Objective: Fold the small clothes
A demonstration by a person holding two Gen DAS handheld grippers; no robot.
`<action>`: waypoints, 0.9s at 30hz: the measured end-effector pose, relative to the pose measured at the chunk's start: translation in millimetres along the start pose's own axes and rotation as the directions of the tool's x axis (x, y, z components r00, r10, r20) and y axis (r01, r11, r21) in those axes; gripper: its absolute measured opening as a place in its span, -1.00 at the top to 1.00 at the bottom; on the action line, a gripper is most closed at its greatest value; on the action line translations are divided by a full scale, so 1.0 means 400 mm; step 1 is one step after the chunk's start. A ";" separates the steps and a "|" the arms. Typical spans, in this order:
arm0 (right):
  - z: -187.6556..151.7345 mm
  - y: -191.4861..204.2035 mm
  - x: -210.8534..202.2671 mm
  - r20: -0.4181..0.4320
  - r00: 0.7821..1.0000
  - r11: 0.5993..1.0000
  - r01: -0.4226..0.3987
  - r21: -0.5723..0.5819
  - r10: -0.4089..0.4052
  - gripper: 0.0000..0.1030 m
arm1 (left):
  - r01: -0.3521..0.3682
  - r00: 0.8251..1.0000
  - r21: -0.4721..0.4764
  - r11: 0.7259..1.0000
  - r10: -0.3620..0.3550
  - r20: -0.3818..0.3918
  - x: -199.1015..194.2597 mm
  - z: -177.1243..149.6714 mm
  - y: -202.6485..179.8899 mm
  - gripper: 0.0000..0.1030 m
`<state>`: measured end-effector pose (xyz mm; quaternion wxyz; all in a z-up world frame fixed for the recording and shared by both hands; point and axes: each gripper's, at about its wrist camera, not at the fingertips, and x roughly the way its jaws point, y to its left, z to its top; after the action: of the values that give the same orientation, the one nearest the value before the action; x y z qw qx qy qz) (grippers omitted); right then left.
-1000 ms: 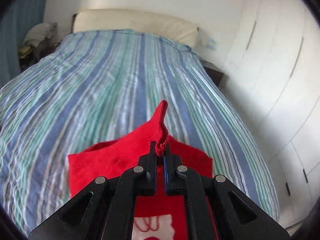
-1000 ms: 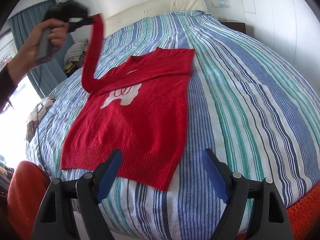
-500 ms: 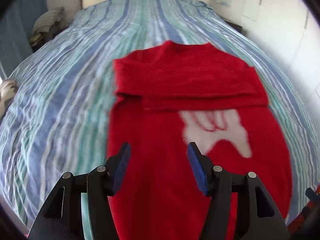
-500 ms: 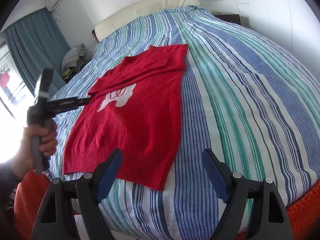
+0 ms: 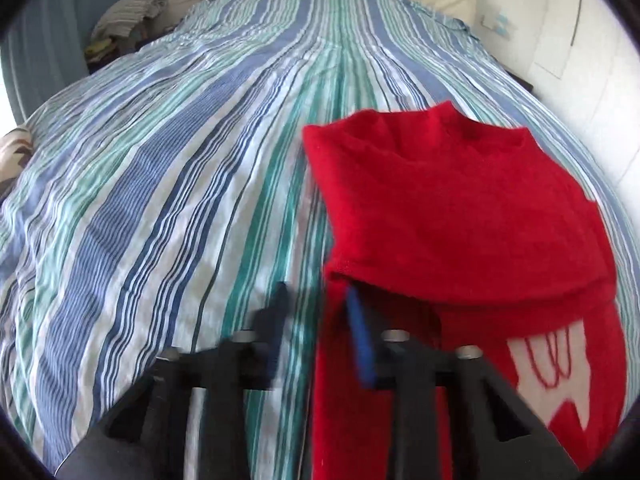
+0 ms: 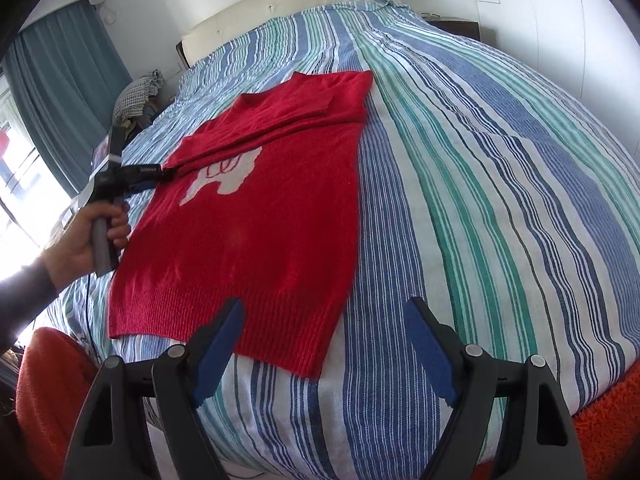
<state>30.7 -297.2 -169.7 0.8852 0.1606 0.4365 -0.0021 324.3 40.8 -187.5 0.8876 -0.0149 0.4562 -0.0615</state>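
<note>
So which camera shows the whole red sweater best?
The right wrist view: the red sweater lies fully in frame on the bed, hem to folded sleeves. The left wrist view shows only its blurred upper part, cut off at the edge.

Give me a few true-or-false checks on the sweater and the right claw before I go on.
1. The red sweater lies flat on the striped bed cover. True.
2. The right claw is shut on cloth. False: it is open and empty, near the hem.
3. A sleeve hangs off the bed. False: the sleeves lie folded across the chest.
4. The white motif is partly visible. True.
</note>
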 end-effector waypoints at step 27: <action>0.012 -0.017 -0.013 0.037 0.999 0.999 -0.015 0.050 0.013 -0.57 | -0.055 0.998 -0.209 0.976 0.047 -0.044 -0.274 -0.307 0.199 -0.49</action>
<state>30.2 -305.7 -164.9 0.8887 0.1860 0.4190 -0.0099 169.1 136.7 -177.1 0.8734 -0.0957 0.4775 0.0096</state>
